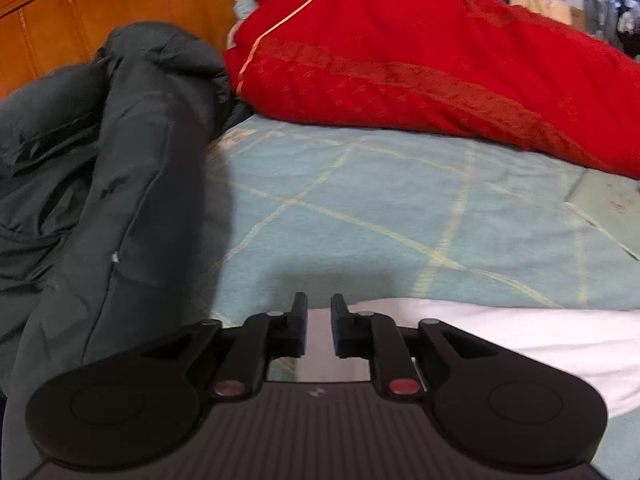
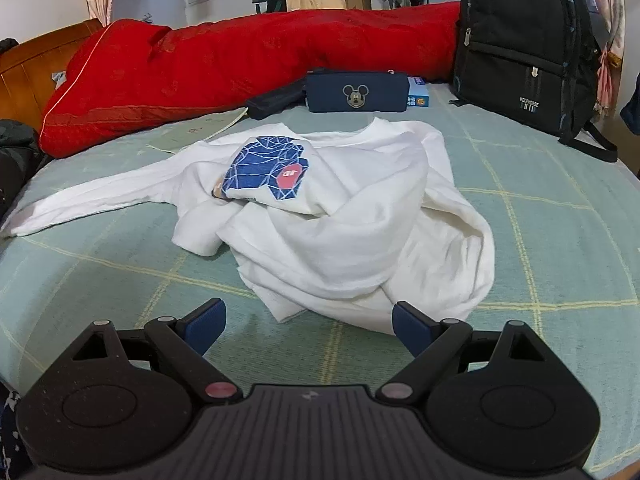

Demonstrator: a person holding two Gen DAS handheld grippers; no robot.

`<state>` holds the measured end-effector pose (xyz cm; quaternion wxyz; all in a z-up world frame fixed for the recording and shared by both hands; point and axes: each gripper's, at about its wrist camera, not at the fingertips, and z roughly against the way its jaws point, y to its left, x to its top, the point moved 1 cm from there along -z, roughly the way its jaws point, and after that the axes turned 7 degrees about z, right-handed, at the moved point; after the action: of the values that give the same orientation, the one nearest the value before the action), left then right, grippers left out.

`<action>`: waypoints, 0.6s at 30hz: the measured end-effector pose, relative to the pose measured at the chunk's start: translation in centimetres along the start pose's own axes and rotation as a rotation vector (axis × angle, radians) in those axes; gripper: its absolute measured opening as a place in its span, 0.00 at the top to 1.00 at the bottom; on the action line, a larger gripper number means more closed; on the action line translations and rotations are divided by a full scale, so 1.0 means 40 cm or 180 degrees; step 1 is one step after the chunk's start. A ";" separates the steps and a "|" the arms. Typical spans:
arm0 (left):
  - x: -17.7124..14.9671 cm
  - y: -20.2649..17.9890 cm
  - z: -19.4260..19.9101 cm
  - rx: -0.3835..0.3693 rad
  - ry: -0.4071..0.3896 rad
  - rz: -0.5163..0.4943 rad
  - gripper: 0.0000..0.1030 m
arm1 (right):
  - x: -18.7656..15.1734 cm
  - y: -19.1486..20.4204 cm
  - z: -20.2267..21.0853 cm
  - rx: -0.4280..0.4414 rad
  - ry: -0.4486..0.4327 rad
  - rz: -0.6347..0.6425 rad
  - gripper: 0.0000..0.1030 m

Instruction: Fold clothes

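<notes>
The right gripper [image 2: 309, 326] gapes wide before the crumpled white long-sleeved shirt [image 2: 352, 224]; the left gripper [image 1: 319, 330], narrowly parted, holds nothing beside a dark padded jacket [image 1: 120, 168].

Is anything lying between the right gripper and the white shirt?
Nothing visible. The right gripper, open, faces the crumpled white shirt across bare bedsheet; the pouch and backpack lie beyond it.

The left gripper [image 1: 319, 328] has its jaws nearly closed with a narrow gap; the right gripper [image 2: 309, 326] is spread wide.
</notes>
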<state>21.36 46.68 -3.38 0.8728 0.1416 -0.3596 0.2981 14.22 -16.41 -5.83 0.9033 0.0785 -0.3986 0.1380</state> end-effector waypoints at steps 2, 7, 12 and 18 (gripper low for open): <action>-0.016 -0.028 0.032 -0.0053 -0.0019 -0.0153 0.69 | -0.006 -0.014 0.002 -0.0005 0.0013 -0.0068 0.09; -0.090 -0.146 0.138 -0.0424 -0.0007 -0.0664 0.51 | -0.029 -0.053 0.014 0.0036 0.0021 -0.0273 0.07; -0.222 -0.307 0.269 -0.1011 0.0081 -0.1217 0.36 | -0.060 -0.091 0.029 0.0023 0.0001 -0.0358 0.04; -0.412 -0.499 0.454 -0.1673 0.0055 -0.1887 0.32 | -0.106 -0.152 0.014 0.0179 -0.0045 -0.0558 0.03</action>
<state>14.62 15.78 -3.03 0.9305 0.0085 -0.3598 -0.0678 12.97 -23.11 -8.80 0.9065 0.1394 -0.3926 0.0690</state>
